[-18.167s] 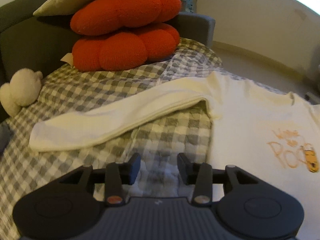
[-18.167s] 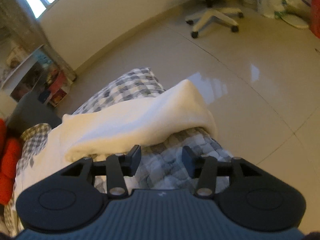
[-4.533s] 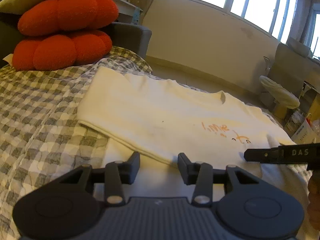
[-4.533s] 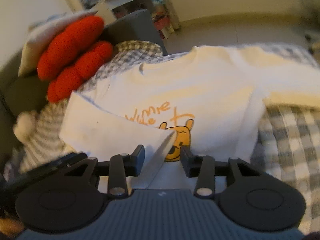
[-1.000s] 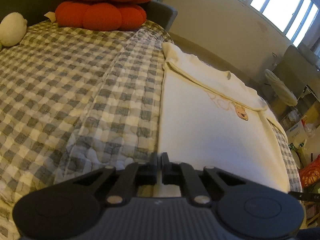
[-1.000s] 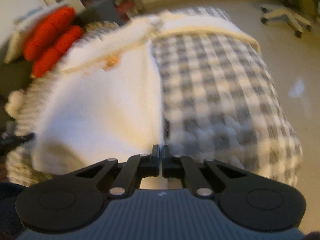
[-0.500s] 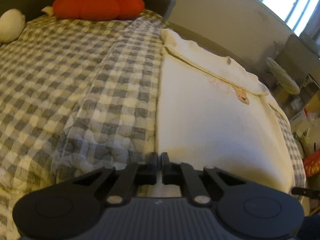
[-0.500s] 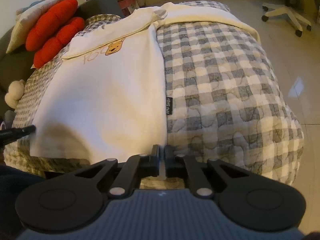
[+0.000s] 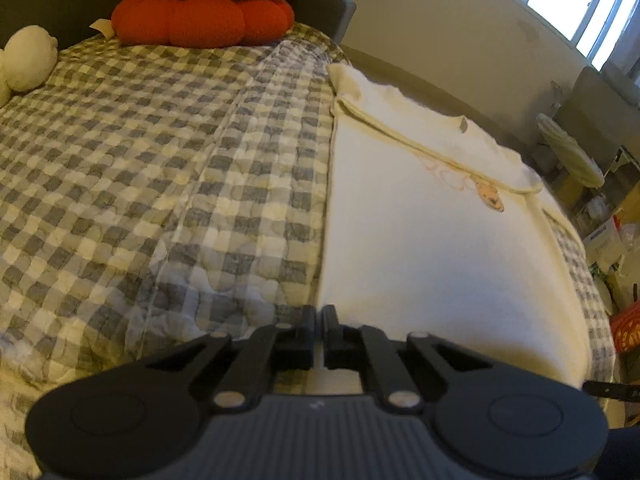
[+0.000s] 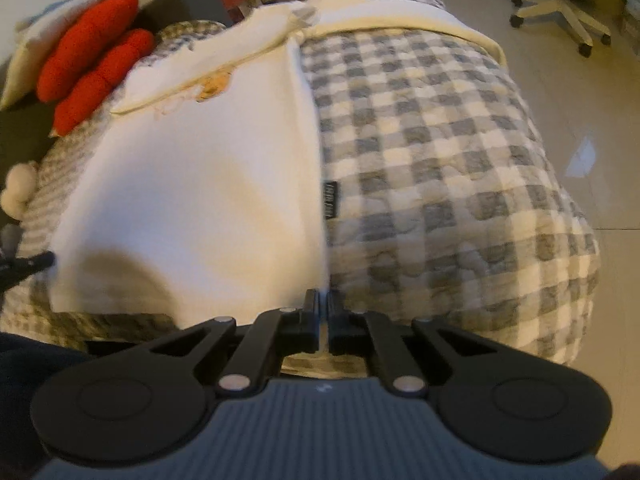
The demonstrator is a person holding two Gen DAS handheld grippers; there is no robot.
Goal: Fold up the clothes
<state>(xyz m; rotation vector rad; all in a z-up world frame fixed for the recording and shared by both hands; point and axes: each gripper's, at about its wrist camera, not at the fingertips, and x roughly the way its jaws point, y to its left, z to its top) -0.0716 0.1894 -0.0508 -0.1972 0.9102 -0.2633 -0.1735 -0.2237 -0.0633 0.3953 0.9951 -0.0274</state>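
Hem corners: we're clamping sweatshirt (image 9: 432, 240) with left gripper (image 9: 319, 312) and right gripper (image 10: 323, 298); its length is running straight ahead of both.

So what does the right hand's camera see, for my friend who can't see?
The right gripper pinches the near corner of a cream shirt spread on a checked blanket. Red cushions sit far left, with an office chair's base on the floor beyond.

We hold our left hand-held gripper (image 9: 319, 322) low and level, its jaws pinched nearly together. Our right hand-held gripper (image 10: 323, 306) sits likewise, jaws clamped with a thin gap.
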